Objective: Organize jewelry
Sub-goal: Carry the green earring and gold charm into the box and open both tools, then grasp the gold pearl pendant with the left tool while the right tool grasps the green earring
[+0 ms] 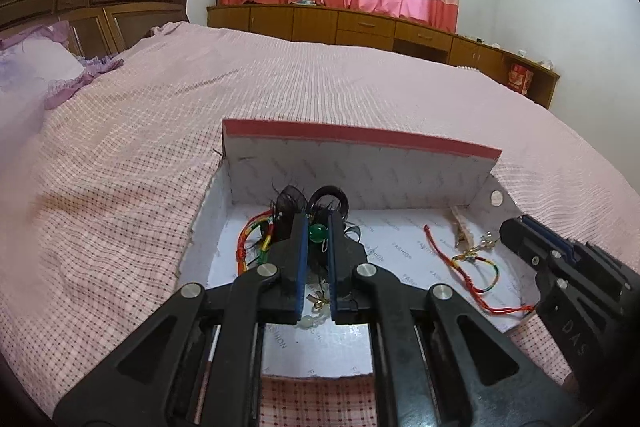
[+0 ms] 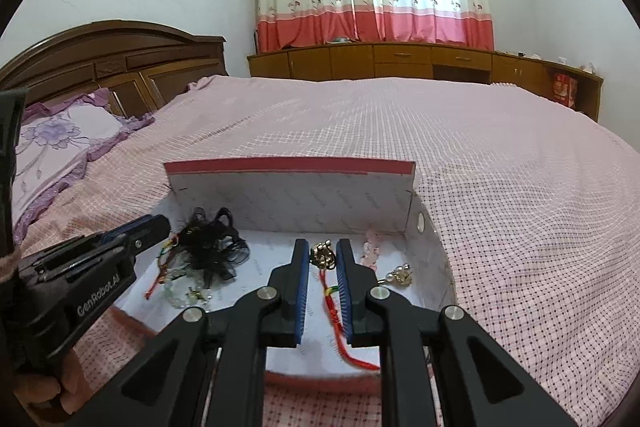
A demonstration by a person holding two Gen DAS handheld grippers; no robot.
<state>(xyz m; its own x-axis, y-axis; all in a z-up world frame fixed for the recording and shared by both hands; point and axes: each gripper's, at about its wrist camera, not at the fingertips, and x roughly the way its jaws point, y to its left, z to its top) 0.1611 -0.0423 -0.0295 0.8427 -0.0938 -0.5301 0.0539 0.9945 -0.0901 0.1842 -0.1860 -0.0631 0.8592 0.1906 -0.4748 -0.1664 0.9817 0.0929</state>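
Left wrist view looks down into the white box point(image 1: 496, 197), which lies open on the pink bedspread point(image 1: 120, 155) with its red-edged lid propped upright along the far side. Toward the left wall of the box sits a rainbow cord bracelet point(image 1: 250, 233), tangled against a black feathery hair piece point(image 1: 294, 201). The left gripper point(image 1: 318, 259) hangs over that pile, its blue pads narrowed to a small gap with a green bead point(image 1: 318, 231) showing between them; whether the pads actually pinch the bead I cannot tell.

Further right in the box lies a red braided cord point(image 1: 472, 277), and by the right wall a pearl-and-gold earring point(image 2: 400, 275). The right gripper point(image 2: 324, 267) hovers over the cord, narrowly parted, a gold ornament point(image 2: 323, 254) between its tips and seemingly not clamped.

Tangling looks like the chief risk: lifting the bead could drag the feathers and rainbow cord along, since they overlap. On the right, closing on the ornament may catch the cord too, and thin cord could slip from the pads.
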